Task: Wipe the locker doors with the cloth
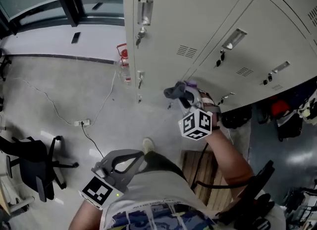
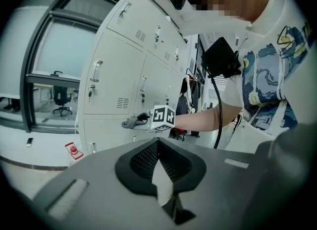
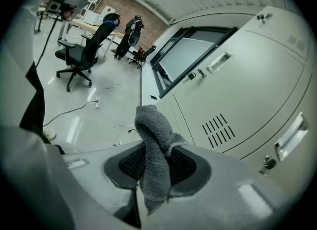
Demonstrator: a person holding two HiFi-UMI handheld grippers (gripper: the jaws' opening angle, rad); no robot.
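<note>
Pale grey locker doors (image 1: 198, 11) fill the upper part of the head view, each with a recessed handle and a key. My right gripper (image 1: 184, 94) is held up close to a lower door and is shut on a grey cloth (image 1: 173, 91). In the right gripper view the cloth (image 3: 151, 125) bulges up from between the jaws (image 3: 157, 149), with a vented door (image 3: 247, 90) just to the right. My left gripper (image 1: 141, 154) hangs low by the person's waist, shut with nothing in it. The left gripper view shows its jaws (image 2: 157, 143) meeting at the tips and the lockers (image 2: 119, 80) beyond.
A bottle with a red label (image 1: 124, 63) stands on the floor by the locker's corner. A power strip with cables (image 1: 81, 123) lies on the floor to the left, near a black office chair (image 1: 34, 162). A wooden board (image 1: 198, 169) and bags (image 1: 282, 117) lie at the right.
</note>
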